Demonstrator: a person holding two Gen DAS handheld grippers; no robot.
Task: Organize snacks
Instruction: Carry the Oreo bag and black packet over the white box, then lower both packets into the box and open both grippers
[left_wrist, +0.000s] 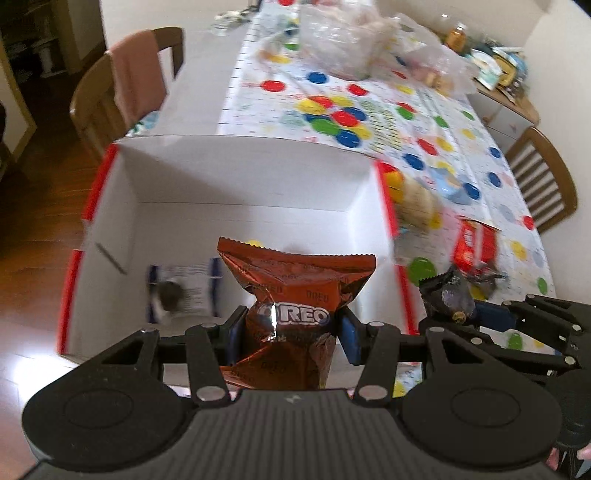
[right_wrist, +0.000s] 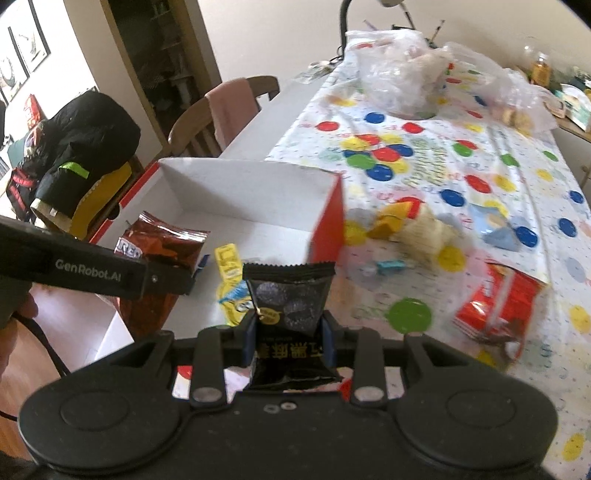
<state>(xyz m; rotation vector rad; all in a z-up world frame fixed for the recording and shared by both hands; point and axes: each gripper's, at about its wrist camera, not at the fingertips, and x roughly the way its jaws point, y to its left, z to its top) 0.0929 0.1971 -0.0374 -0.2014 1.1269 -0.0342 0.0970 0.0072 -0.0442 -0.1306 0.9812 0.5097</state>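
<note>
Left tool (left_wrist: 290, 334) tilts steeply down over the open white box (left_wrist: 243, 177), blue pads partway closed and pinching the waist of a brown Oreo packet (left_wrist: 291, 295), which stands upright between them above the box's near half. Right tool (right_wrist: 288, 338), just to its right, angles down too, pads drawn tight on a small black snack pouch (right_wrist: 291, 295) held upright over the box's near right corner.

The left wrist view looks straight into the box and picks up a blurred white-and-blue packet (left_wrist: 181, 288) lying on the floor of it at the left; the right tool's linkage and black pouch (left_wrist: 447, 291) poke in from the right edge. The right wrist view shows instead yellow packets (right_wrist: 232, 284) on the box floor, the red outer wall of the box (right_wrist: 328, 221), and the left tool's black body (right_wrist: 92, 269) crossing from the left with the Oreo packet (right_wrist: 162, 251).

Far half of the box is bare white. Right of its red rim, on the dotted tablecloth (left_wrist: 424, 122), lie a pale wafer pack (right_wrist: 424, 232) and a red packet (right_wrist: 495, 299); clear plastic bags (left_wrist: 347, 40) crowd the table's far end.
</note>
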